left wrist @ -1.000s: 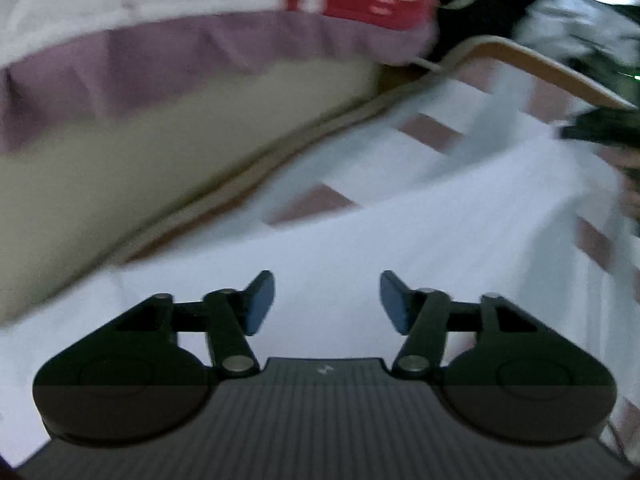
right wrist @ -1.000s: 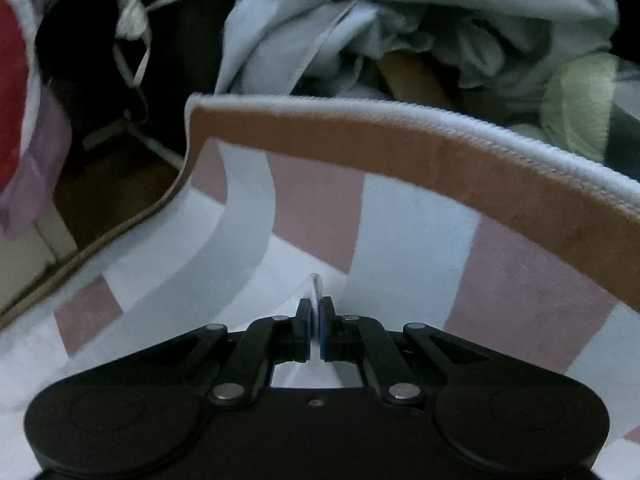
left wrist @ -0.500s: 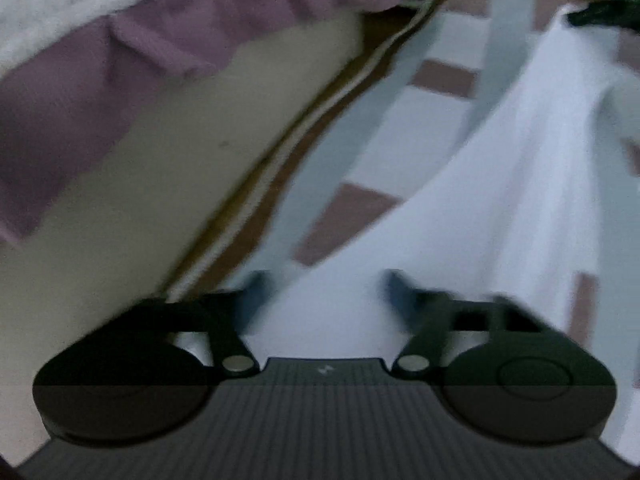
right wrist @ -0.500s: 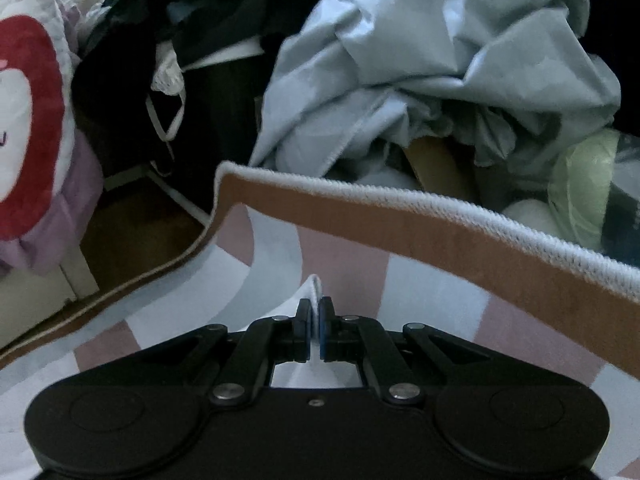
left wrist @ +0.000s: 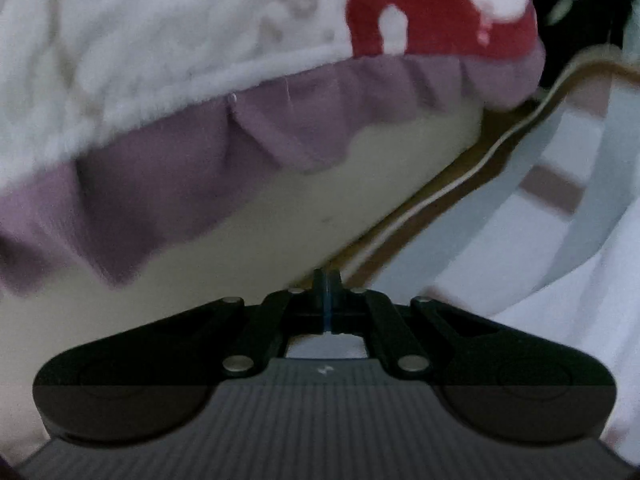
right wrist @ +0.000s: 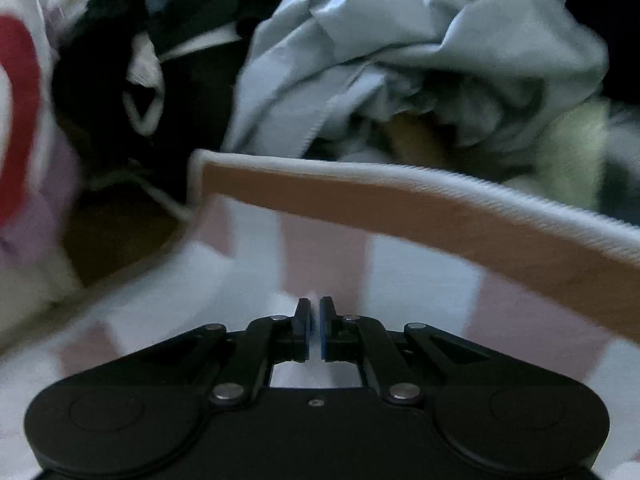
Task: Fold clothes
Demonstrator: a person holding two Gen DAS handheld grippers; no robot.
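The cloth [left wrist: 520, 248] is white with pink and grey-blue checks and a brown, white-piped border. In the left wrist view it fills the right side. My left gripper [left wrist: 327, 280] is shut at its left border, with white fabric showing under the fingers. In the right wrist view the cloth [right wrist: 420, 280] spreads below, and its brown border [right wrist: 400, 208] curves across the middle. The jaws of my right gripper [right wrist: 315, 308] are opening, with a narrow gap between the pads. A small white fold of the cloth lies at the fingertips and is no longer pinched.
A white fleecy blanket [left wrist: 200, 40] with a red print and a purple frill hangs over the beige surface [left wrist: 240, 240] on the left. Beyond the cloth's border lie crumpled grey-blue garments [right wrist: 400, 60], dark clothes [right wrist: 180, 40] and a pale green item [right wrist: 572, 148].
My left gripper went from wide open to shut while sliding left to the cloth's border. My right gripper, pinched on a white fold before, has parted slightly, and its view tilted up toward the clothes pile.
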